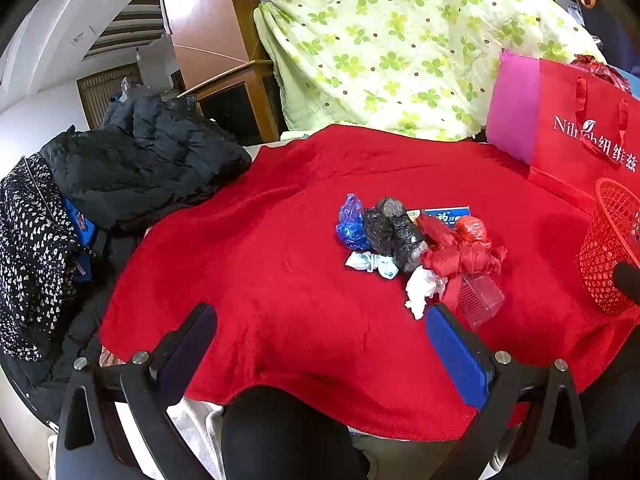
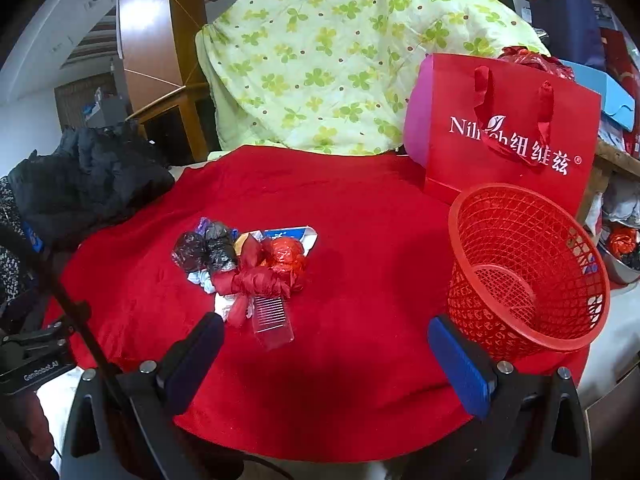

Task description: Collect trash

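Note:
A pile of trash lies on the red blanket (image 1: 260, 280): a blue plastic bag (image 1: 350, 226), black plastic bags (image 1: 394, 234), red crumpled wrap (image 1: 460, 254), white tissue (image 1: 422, 290), a clear plastic comb (image 1: 478, 298) and a blue carton (image 1: 448, 213). The same pile shows in the right wrist view, with black bags (image 2: 206, 250), red wrap (image 2: 264, 276) and the comb (image 2: 274, 322). A red mesh basket (image 2: 524, 272) stands tilted at the right. My left gripper (image 1: 320, 322) is open and empty, short of the pile. My right gripper (image 2: 326, 336) is open and empty between pile and basket.
A red paper gift bag (image 2: 508, 136) stands behind the basket. A green clover quilt (image 1: 400, 40) is heaped at the back. Black jackets (image 1: 140, 160) lie at the left. The basket's edge shows in the left wrist view (image 1: 608, 248).

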A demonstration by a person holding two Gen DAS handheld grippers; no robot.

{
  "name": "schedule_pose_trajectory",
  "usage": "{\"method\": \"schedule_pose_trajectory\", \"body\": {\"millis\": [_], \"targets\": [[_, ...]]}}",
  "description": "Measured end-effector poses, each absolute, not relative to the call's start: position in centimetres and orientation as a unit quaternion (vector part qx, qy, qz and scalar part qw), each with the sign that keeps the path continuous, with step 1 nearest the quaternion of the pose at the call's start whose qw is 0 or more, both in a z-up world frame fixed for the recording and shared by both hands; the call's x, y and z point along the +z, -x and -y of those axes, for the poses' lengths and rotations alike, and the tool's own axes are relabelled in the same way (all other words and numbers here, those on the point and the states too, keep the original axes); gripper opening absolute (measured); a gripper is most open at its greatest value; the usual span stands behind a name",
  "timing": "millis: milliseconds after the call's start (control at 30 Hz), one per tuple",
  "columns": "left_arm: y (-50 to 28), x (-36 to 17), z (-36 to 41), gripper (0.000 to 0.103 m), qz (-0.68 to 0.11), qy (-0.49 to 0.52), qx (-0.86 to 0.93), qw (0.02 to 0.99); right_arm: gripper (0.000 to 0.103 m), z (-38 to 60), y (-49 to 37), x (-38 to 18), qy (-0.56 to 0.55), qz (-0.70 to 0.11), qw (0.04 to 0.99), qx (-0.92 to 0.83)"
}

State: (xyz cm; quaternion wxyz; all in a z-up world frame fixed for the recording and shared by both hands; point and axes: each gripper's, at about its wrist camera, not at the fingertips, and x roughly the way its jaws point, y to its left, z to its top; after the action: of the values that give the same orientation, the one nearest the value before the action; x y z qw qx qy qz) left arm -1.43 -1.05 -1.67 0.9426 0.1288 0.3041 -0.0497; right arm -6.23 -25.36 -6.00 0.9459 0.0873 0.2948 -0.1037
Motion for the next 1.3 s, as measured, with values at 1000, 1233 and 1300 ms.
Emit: {"method": "schedule_pose_trajectory", "body": {"millis": [1000,1233,1300], "targets": [[0.4,-3.6,0.2,0.103,-0.319,-0.12,-0.057,0.938,0.103,23.4,7.7,-4.4,-0.117,-0.342,0.929,-0.076],[0.5,-3.6,-0.3,0.103,-0.32,-0.117,-0.058,0.938,0.103,22.9,7.9,-4.8,-0.111,-0.353,0.926,-0.081],[0.6,-3.6,-0.4,0.103,-0.32,-0.114,-0.058,0.939,0.103,22.8,8.1,-4.6,-0.106,-0.35,0.927,-0.088]]}}
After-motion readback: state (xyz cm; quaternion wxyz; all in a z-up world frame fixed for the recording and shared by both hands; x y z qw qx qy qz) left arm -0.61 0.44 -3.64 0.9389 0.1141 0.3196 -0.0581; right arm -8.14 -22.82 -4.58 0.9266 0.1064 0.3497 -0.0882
